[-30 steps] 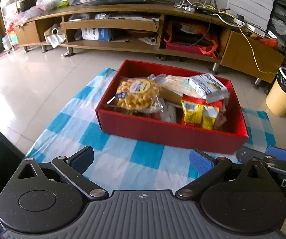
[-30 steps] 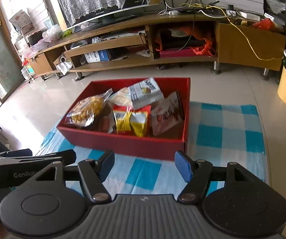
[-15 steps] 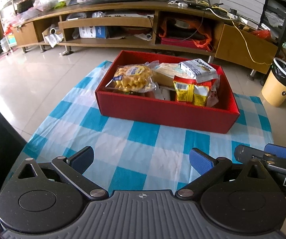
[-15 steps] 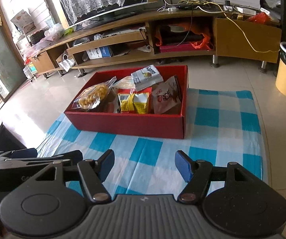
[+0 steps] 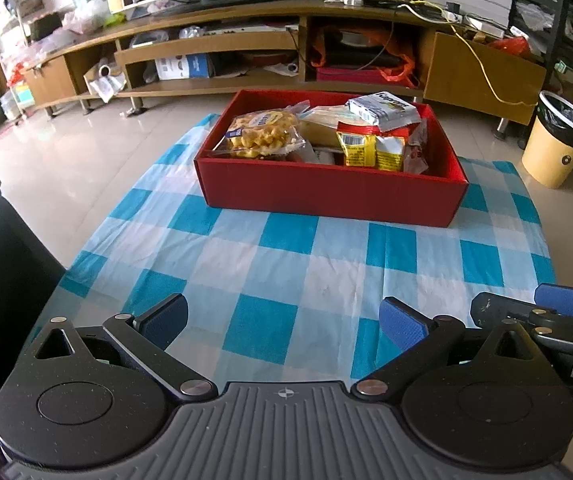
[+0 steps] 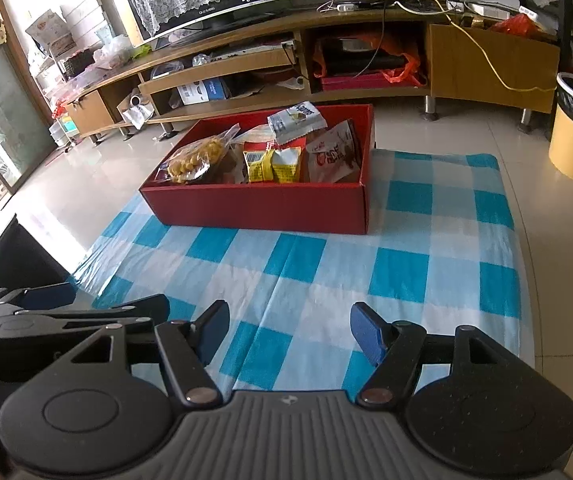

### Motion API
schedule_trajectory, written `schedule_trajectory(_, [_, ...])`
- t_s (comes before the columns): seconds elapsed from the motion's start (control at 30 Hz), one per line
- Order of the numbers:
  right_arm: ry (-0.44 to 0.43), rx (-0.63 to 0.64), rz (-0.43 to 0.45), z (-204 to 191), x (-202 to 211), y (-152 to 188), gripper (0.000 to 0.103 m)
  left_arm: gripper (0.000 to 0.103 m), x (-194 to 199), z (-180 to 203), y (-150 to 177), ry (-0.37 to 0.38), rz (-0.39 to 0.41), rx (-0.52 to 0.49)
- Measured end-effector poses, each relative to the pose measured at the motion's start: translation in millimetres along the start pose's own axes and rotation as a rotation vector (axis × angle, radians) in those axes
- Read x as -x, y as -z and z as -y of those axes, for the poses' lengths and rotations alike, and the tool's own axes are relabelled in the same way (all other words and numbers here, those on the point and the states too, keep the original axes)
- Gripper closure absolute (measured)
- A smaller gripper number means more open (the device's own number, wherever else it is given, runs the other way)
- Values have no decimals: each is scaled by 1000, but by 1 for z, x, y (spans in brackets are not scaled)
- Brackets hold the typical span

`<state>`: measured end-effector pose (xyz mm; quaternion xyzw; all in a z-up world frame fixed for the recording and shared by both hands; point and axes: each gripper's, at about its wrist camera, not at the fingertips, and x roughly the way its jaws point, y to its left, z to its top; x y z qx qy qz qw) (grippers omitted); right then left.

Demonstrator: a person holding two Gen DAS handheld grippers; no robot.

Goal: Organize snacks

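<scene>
Pulled back from the red box (image 5: pixel 328 196) over the last second: box smaller and farther up in both wrist views, far more checked cloth (image 5: pixel 286 272) showing in front of it. Both tools empty. Left gripper (image 5: pixel 284 320) spread wide, blue pads (image 5: pixel 166 316) apart, only cloth between them. Right gripper (image 6: pixel 290 334) likewise released, nothing between its jaws, pointing down at bare cloth.

Snacks all inside the box, at about 12 o'clock from the left gripper and 11 o'clock from the right. Clear bag of yellow puffs (image 5: pixel 260 134) at the box's 9 o'clock end, pair of yellow packets (image 5: pixel 370 150) upright near the middle, white popcorn pack (image 5: pixel 384 106) lying on top toward 1 o'clock, red-and-brown pouch (image 6: pixel 334 156) leaning against the 3 o'clock wall. No loose snack visible on the cloth, so sorting looks close to done, or paused.

Risks from here: popcorn pack perched loosely on top, likely to slide off if the box gets nudged. Upright packets liable to topple at a sideways brush. Thin cloth prone to bunching and dragging the box if a fingertip catches it. Grippers just beside each other, so a crossing reach could knock one against the other.
</scene>
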<state>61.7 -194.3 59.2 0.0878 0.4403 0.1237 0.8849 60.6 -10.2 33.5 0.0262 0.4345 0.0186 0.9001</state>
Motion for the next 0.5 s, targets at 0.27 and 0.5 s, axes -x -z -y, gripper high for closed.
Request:
schedule_trajectory(0.27, [-6,1,-6,1,5,6,36,0,4,1,6,3,0,-4])
schedule_trajectory(0.5, [-10,-2,-5,3,4,5,30,0,6,1,8,7,3,1])
